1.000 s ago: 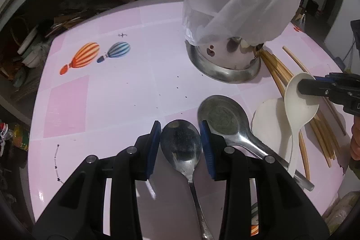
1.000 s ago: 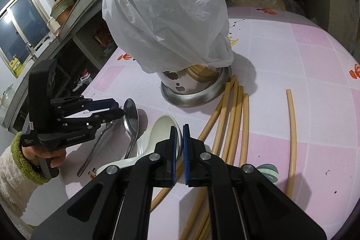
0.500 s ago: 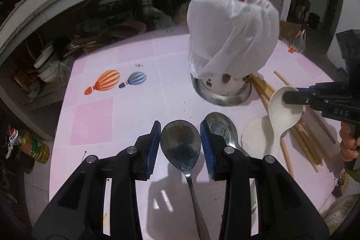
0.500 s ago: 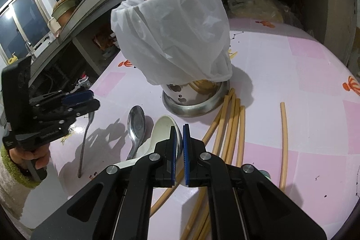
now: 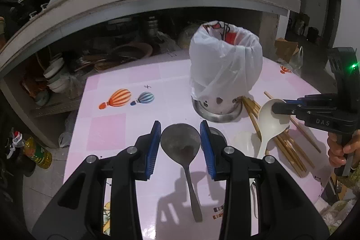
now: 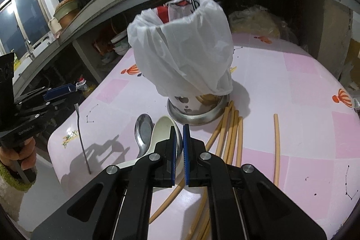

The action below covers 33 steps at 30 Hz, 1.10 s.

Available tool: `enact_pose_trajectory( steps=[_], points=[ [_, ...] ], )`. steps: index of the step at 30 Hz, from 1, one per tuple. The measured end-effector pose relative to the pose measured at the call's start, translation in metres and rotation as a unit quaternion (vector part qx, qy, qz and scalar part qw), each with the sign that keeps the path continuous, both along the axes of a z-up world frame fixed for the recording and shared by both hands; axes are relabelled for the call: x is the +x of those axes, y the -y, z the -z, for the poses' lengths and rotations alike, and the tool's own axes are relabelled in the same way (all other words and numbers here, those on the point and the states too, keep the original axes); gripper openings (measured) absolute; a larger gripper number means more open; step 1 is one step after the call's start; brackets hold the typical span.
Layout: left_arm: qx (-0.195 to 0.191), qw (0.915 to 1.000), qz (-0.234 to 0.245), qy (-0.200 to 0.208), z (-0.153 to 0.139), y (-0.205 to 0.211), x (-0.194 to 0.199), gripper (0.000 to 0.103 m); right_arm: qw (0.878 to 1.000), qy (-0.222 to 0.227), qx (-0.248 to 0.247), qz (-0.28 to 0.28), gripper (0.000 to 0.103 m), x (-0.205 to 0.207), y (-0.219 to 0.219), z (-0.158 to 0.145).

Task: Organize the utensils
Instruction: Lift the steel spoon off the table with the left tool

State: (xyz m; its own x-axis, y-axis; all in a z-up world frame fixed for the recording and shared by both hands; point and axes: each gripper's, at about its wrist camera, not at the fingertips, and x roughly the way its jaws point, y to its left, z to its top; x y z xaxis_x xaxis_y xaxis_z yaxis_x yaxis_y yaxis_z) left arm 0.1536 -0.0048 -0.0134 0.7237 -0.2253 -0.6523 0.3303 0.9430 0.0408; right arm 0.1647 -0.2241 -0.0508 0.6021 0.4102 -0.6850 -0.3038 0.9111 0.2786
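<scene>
Closest in, the left gripper (image 5: pixel 180 143) has a steel spoon (image 5: pixel 180 144) pinched by the bowl between its blue pads, handle dangling straight down over the pink tabletop (image 5: pixel 108 129), clear of the surface. Beside it, the right gripper (image 6: pixel 179 151) is clamped tight on the rim of a white plastic ladle-spoon (image 5: pixel 271 120), and that one hangs in the air too, handle trailing down.

A bit further out, there's work left lying: a second steel spoon (image 6: pixel 143 127) sits on the table, a flat white rice paddle (image 5: pixel 245 144) lies next to it, and a whole bundle of bamboo chopsticks (image 6: pixel 229 127) fans out from the holder's foot, with one stray chopstick (image 6: pixel 276 145) well apart to the side.

Beyond those stands the perforated steel utensil holder (image 5: pixel 217 106), its top wrapped in a white plastic bag (image 5: pixel 225 62), mouth open upward.

So, early going by my reckoning: two pieces lifted but neither dropped in yet, and I can't see whether anything already sits inside. Everything else waits.
</scene>
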Motion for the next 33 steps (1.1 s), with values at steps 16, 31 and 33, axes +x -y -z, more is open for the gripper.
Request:
enact_pose_trajectory(
  steps=[16,31,33],
  points=[
    [-0.003,0.9994,-0.004,0.033,-0.025,-0.002,-0.014,0.023,0.999,0.033,0.001,0.005,0.006,-0.016,0.001,-0.028],
    [-0.018,0.9997,0.01,0.013,-0.016,0.006,-0.008,0.014,0.999,0.036,0.009,0.011,0.006,-0.021,0.005,-0.033],
    [-0.02,0.9997,0.01,0.009,-0.014,0.007,-0.006,0.012,0.999,0.035,0.01,0.011,0.006,-0.021,0.006,-0.032]
  ],
)
